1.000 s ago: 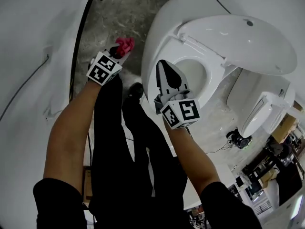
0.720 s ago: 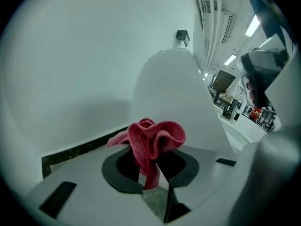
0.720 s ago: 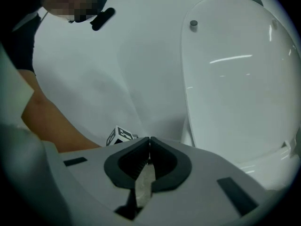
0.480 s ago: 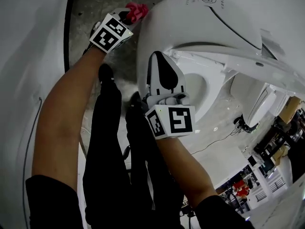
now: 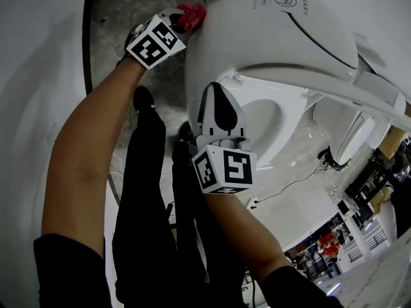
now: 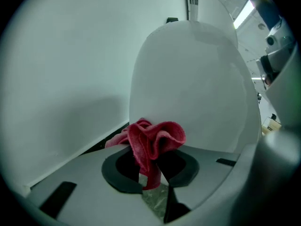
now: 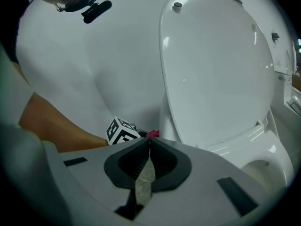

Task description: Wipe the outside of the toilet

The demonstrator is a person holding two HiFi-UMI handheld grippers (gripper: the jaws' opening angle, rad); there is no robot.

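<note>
1. The toilet (image 5: 270,37) stands with its lid raised; its outer shell fills the upper right of the head view
2. The red cloth (image 6: 153,142) meets that shell's left side, seemingly touching it
3. The left hand-held gripper (image 5: 178,19) is clamped on a narrow fold of the cloth, jaws almost together
4. The right hand-held gripper (image 7: 148,142) is fully closed and empty, beside the bowl
5. Risk: friction during wiping may drag the fold free; the bare jaw tips would then scrape the shell

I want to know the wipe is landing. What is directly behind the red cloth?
The white outside of the toilet rises right behind the cloth, pinched in the left gripper. Whether they touch is covered by the cloth's folds.
</note>
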